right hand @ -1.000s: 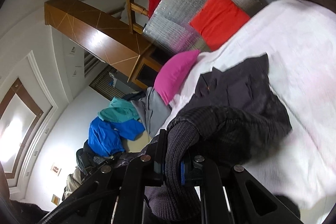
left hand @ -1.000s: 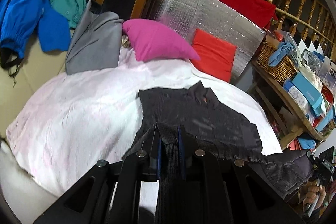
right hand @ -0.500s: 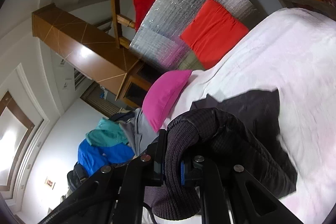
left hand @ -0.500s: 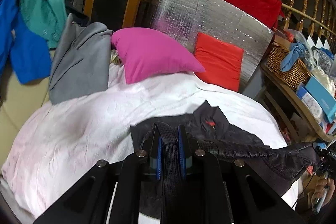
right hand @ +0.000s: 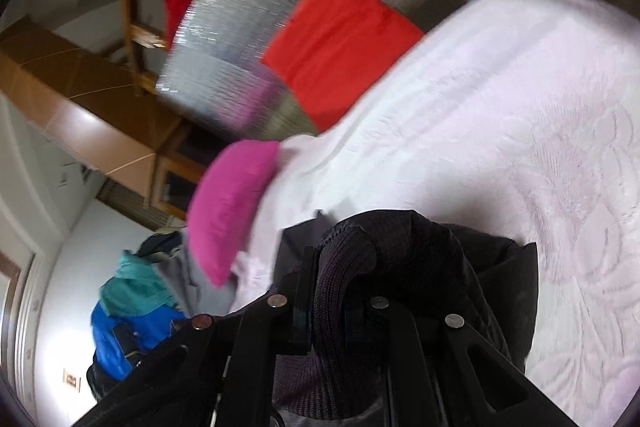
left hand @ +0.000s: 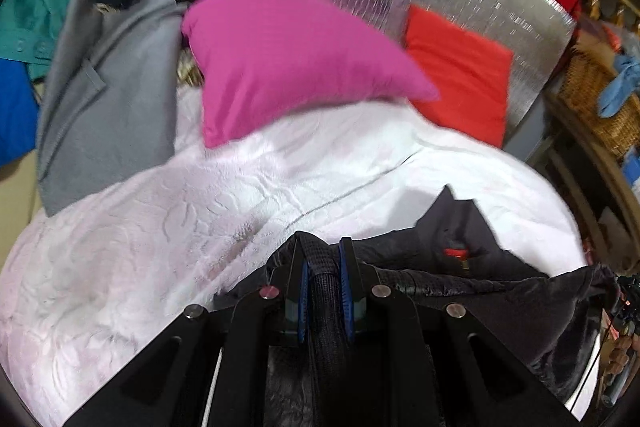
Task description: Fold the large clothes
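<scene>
With both hands carrying the dark jacket's (left hand: 460, 247) ribbed hem toward the pillows, the white bed (left hand: 160, 247) shows far more bare quilt than a second ago, and less of the garment lies spread ahead. It now sits bunched at the near edge, collar and red tab facing the pink pillow (left hand: 288, 63) and red cushion (left hand: 456, 71). That reads as the bottom-to-collar fold well underway, not yet laid down. Left tool (left hand: 324, 267) stays pinched on the knit band; right tool (right hand: 332, 267) likewise clamps the ribbed hem (right hand: 340, 267), which humps over its fingers.
</scene>
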`<state>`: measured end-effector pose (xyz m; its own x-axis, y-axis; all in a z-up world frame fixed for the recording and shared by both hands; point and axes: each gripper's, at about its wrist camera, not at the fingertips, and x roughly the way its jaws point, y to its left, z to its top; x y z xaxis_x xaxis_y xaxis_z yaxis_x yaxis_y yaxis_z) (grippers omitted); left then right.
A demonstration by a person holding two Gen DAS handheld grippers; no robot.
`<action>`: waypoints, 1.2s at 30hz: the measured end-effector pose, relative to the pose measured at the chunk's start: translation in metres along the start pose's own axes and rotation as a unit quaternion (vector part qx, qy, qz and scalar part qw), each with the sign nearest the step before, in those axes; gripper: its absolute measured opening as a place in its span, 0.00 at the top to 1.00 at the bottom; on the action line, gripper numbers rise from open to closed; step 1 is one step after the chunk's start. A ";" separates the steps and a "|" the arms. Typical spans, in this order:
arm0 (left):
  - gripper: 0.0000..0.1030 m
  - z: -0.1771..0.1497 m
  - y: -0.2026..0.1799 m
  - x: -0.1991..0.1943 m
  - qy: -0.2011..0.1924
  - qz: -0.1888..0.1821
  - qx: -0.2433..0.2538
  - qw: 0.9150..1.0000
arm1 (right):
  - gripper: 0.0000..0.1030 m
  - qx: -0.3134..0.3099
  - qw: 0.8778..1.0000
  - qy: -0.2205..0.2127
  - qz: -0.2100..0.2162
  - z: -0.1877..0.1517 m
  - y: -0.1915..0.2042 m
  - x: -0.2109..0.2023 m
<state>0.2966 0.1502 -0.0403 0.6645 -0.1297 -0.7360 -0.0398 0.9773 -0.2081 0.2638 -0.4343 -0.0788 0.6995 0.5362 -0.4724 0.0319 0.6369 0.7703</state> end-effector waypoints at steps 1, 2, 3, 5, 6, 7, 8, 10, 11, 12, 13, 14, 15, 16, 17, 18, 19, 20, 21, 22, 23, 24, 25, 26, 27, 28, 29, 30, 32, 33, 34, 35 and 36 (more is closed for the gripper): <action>0.85 0.001 0.001 0.012 0.010 0.003 -0.001 1.000 | 0.90 0.007 1.000 0.006 -0.009 0.003 -0.008 0.010; 0.85 0.002 0.001 0.023 0.019 0.005 -0.001 1.000 | 0.90 0.012 1.000 0.010 -0.014 0.004 -0.013 0.015; 0.85 0.001 0.001 0.031 0.027 0.008 -0.001 1.000 | 0.90 0.015 1.000 0.015 -0.019 0.006 -0.018 0.022; 0.85 -0.001 0.002 0.047 0.043 0.015 0.000 0.999 | 0.90 0.020 0.999 0.026 -0.028 0.008 -0.026 0.033; 0.85 -0.002 0.002 0.054 0.051 0.016 -0.002 0.999 | 0.90 0.024 0.999 0.030 -0.030 0.009 -0.028 0.036; 0.85 -0.002 0.003 0.058 0.058 0.015 -0.004 0.998 | 0.90 0.026 0.999 0.032 -0.029 0.010 -0.029 0.037; 0.85 -0.001 0.004 0.058 0.059 0.012 -0.005 0.998 | 0.90 0.026 0.999 0.033 -0.028 0.011 -0.028 0.037; 0.85 0.003 0.004 0.053 0.056 0.003 -0.006 0.998 | 0.90 0.018 0.999 0.030 -0.017 0.017 -0.019 0.032; 0.85 0.008 0.005 0.047 0.051 -0.006 -0.010 0.999 | 0.90 0.015 0.999 0.027 -0.013 0.018 -0.016 0.028; 0.85 0.012 0.005 0.043 0.045 -0.013 -0.013 0.999 | 0.90 0.010 1.000 0.021 -0.008 0.020 -0.011 0.025; 0.85 0.016 0.005 0.041 0.040 -0.018 -0.015 0.999 | 0.90 0.008 1.000 0.015 -0.005 0.024 -0.008 0.024; 0.85 0.019 0.003 0.042 0.036 -0.018 -0.014 0.999 | 0.90 0.009 1.000 0.010 -0.005 0.027 -0.008 0.026; 0.85 0.020 0.001 0.047 0.037 -0.014 -0.014 0.999 | 0.90 0.015 1.000 0.009 -0.010 0.030 -0.011 0.032; 0.84 0.021 0.000 0.057 0.044 -0.008 -0.017 0.999 | 0.90 0.034 0.999 0.014 -0.022 0.032 -0.019 0.043; 0.83 0.020 0.001 0.070 0.060 0.001 -0.025 0.998 | 0.89 0.050 0.998 0.023 -0.025 0.032 -0.026 0.051; 0.80 0.018 0.003 0.081 0.074 0.009 -0.032 0.997 | 0.86 0.070 0.996 0.039 -0.031 0.030 -0.037 0.063; 0.78 0.014 0.007 0.094 0.091 0.014 -0.044 0.995 | 0.83 0.084 0.995 0.043 -0.033 0.027 -0.046 0.068; 0.77 0.011 0.011 0.098 0.090 0.008 -0.055 0.994 | 0.82 0.090 0.995 0.040 -0.028 0.024 -0.050 0.069; 0.76 0.010 0.015 0.098 0.084 -0.002 -0.065 0.994 | 0.80 0.093 0.995 0.035 -0.018 0.022 -0.051 0.066; 0.71 0.010 0.018 0.096 0.083 -0.009 -0.074 0.994 | 0.73 0.092 0.995 0.032 -0.005 0.021 -0.051 0.061; 0.55 0.012 0.021 0.091 0.080 -0.010 -0.080 0.994 | 0.65 0.090 0.995 0.030 0.004 0.020 -0.048 0.058; 0.47 0.014 0.023 0.086 0.072 -0.004 -0.085 0.994 | 0.41 0.090 0.995 0.026 0.016 0.022 -0.046 0.051; 0.40 0.018 0.029 0.074 0.049 0.009 -0.094 0.994 | 0.19 0.092 0.996 0.011 0.013 0.024 -0.043 0.041; 0.38 0.021 0.034 0.063 0.027 0.016 -0.104 0.994 | 0.16 0.093 0.996 -0.009 0.005 0.025 -0.041 0.032; 0.37 0.024 0.039 0.053 0.012 0.019 -0.114 0.993 | 0.16 0.091 0.995 -0.032 0.005 0.028 -0.036 0.020; 0.35 0.027 0.045 0.041 0.001 0.020 -0.124 0.992 | 0.16 0.090 0.995 -0.045 0.013 0.030 -0.032 0.007; 0.35 0.028 0.049 0.031 -0.006 0.018 -0.130 0.991 | 0.16 0.089 0.995 -0.047 0.015 0.029 -0.029 -0.001; 0.35 0.027 0.053 0.020 -0.015 0.015 -0.134 0.991 | 0.16 0.084 0.995 -0.049 0.013 0.027 -0.025 -0.009; 0.34 0.019 0.057 -0.006 -0.031 0.008 -0.127 0.991 | 0.16 0.058 0.997 -0.047 0.013 0.016 -0.014 -0.026; 0.33 0.011 0.057 -0.017 -0.033 0.002 -0.118 0.992 | 0.16 0.042 0.998 -0.041 0.011 0.005 -0.009 -0.035; 0.32 -0.003 0.056 -0.030 -0.035 -0.007 -0.105 0.994 | 0.16 0.025 0.999 -0.036 0.009 -0.010 -0.005 -0.042; 0.31 -0.020 0.056 -0.041 -0.034 -0.014 -0.095 0.995 | 0.16 0.015 0.999 -0.032 0.005 -0.021 -0.003 -0.046; 0.30 -0.032 0.055 -0.047 -0.034 -0.018 -0.090 0.995 | 0.16 0.004 1.000 -0.027 0.000 -0.039 -0.003 -0.053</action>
<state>0.2391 0.2050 -0.0380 0.7172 -0.1461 -0.6814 -0.1440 0.9257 -0.3499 0.1987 -0.4436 -0.0728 0.7365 0.5053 -0.4497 0.0379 0.6330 0.7732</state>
